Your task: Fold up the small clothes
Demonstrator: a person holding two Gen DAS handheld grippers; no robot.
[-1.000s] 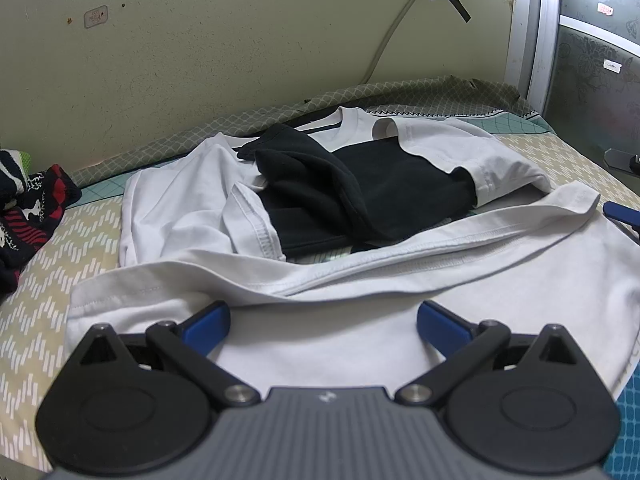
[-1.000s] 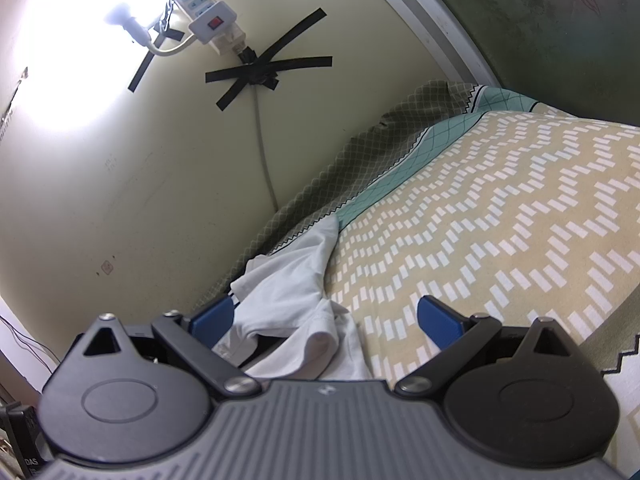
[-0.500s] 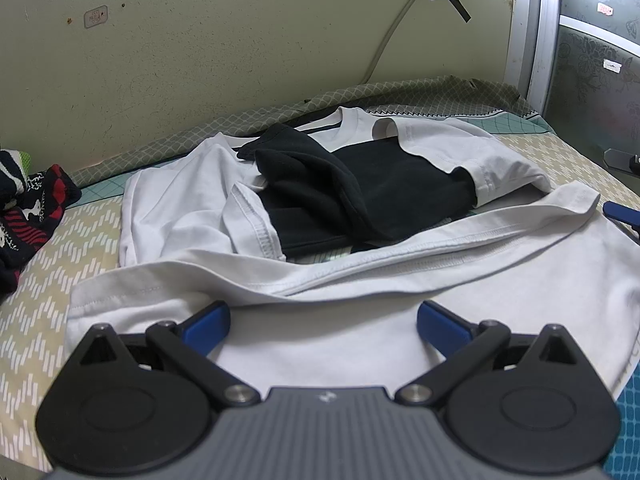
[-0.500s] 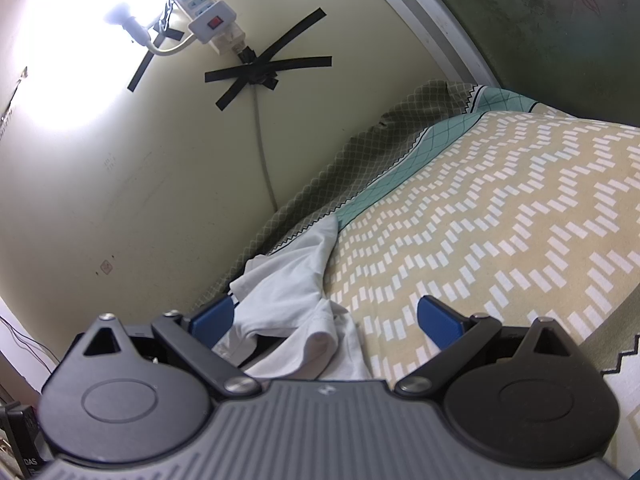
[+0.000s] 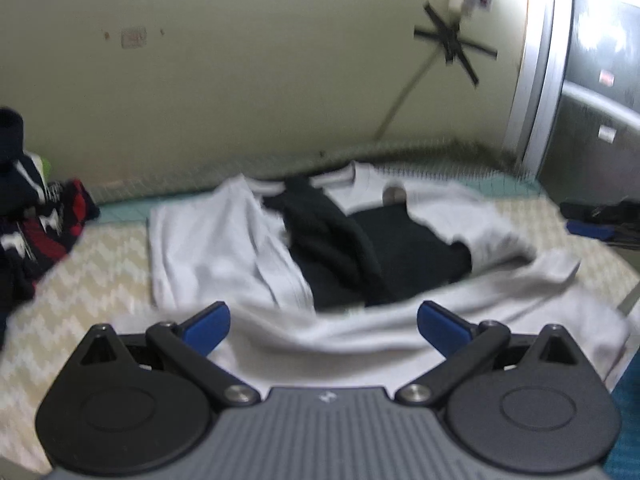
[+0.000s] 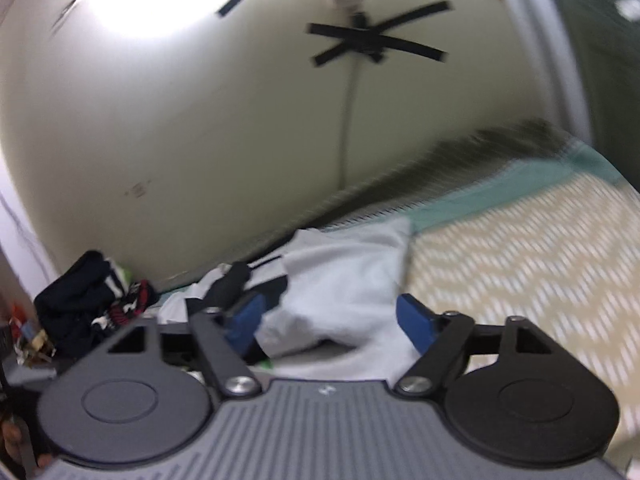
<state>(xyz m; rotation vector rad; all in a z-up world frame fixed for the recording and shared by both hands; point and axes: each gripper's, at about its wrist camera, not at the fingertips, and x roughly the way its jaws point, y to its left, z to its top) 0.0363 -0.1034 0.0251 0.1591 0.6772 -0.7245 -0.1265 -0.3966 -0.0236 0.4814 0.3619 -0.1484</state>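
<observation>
shirt (image 5: 208,248) spread on bed (image 5: 100,272), dark garment (image 5: 360,252) on its middle, near hem (image 5: 360,336) folded up toward it, clothes pile (image 5: 36,216) left of shirt by wall (image 5: 240,80), taped cable (image 5: 448,44) on wall behind

Right gripper over a white garment on a patterned bed

The right gripper (image 6: 328,322) has its blue-padded jaws spread wide, with a rumpled white garment (image 6: 344,280) lying between and beyond them on the bed (image 6: 520,248), whose cover is beige zigzag with a teal border. A black piece of clothing (image 6: 234,280) lies on the white one near the left pad. A dark clothes pile (image 6: 92,296) sits far left by the wall (image 6: 200,120), where crossed black tape (image 6: 372,40) holds a cable; the view is blurred.
</observation>
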